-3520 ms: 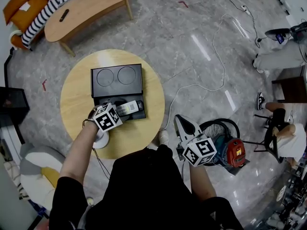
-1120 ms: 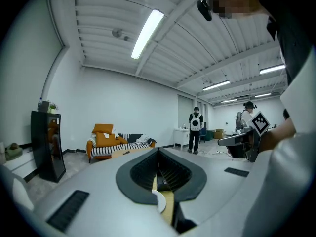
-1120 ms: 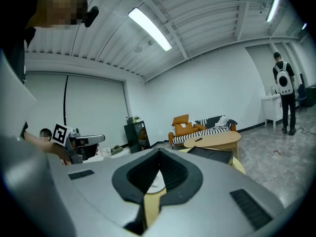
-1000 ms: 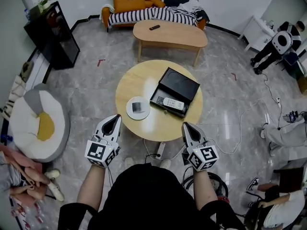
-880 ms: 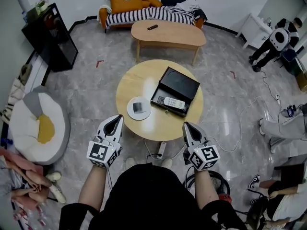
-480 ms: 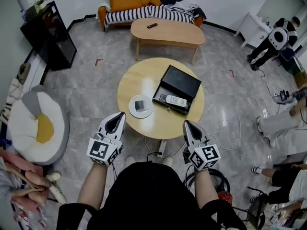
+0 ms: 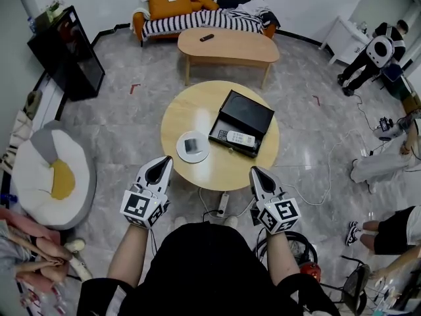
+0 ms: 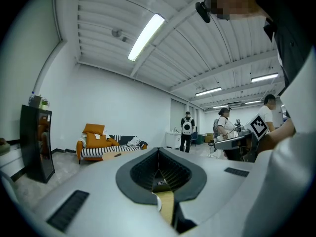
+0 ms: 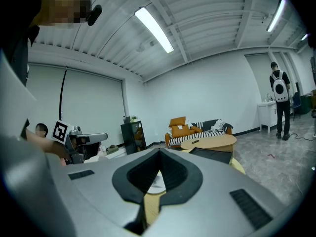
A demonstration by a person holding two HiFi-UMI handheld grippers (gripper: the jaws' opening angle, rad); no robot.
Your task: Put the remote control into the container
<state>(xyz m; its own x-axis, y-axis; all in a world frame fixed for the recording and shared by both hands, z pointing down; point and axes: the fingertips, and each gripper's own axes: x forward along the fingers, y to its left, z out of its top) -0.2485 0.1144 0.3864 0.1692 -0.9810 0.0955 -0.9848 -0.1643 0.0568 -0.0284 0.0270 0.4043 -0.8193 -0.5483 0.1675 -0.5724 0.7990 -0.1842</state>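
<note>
A white remote control [image 7: 241,139] lies inside the open black container [image 7: 248,112] on the round wooden table [image 7: 187,107]. Both grippers hang in front of the person's body, short of the table's near edge and well apart from the container. My left gripper [image 7: 160,164] is shut with nothing in it. My right gripper [image 7: 254,174] is also shut and holds nothing. In the left gripper view the left gripper [image 8: 159,153] has its jaws together, pointing at the table. In the right gripper view the right gripper [image 9: 159,154] shows the same.
A white plate [image 7: 191,146] with a small grey item sits left of the container. Behind the round table stand an oval coffee table [image 7: 227,46] and a striped sofa [image 7: 204,15]. A black cabinet [image 7: 66,48] and a beanbag [image 7: 46,173] are at the left. People [image 7: 378,48] stand at the right.
Some seconds ago the left gripper was at the container with the remote. Now both grippers are drawn back near the body, and over the last second they have barely moved.
</note>
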